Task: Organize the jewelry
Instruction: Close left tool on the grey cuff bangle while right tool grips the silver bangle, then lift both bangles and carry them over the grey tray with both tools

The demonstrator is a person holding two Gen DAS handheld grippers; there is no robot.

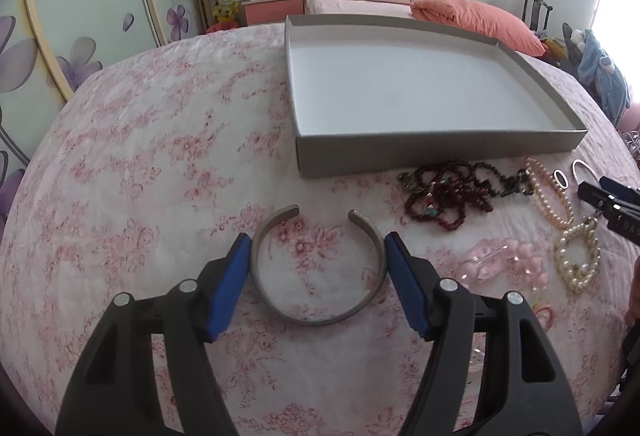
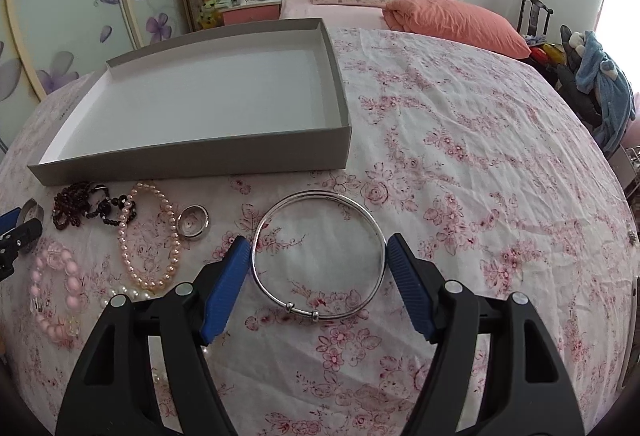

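Note:
A grey open metal cuff (image 1: 280, 310) lies on the floral cloth between the open fingers of my left gripper (image 1: 318, 250); the blue pads stand at its two sides. A thin silver bangle (image 2: 316, 200) lies between the open fingers of my right gripper (image 2: 318, 250), the pads close to its rim. An empty grey shallow box (image 1: 400, 151) with a white inside stands beyond; it also shows in the right wrist view (image 2: 192, 159). Dark red beads (image 1: 448, 191), a pink pearl strand (image 2: 132, 264), a white pearl bracelet (image 1: 576, 260) and a pink bead bracelet (image 2: 52, 296) lie between the grippers.
A small silver ring (image 2: 194, 222) lies near the pearl strand. A clear pink hair clip (image 1: 504, 264) lies right of the cuff. The floral cloth (image 2: 480, 175) covers a round table. A bed with an orange quilt (image 1: 480, 19) is behind.

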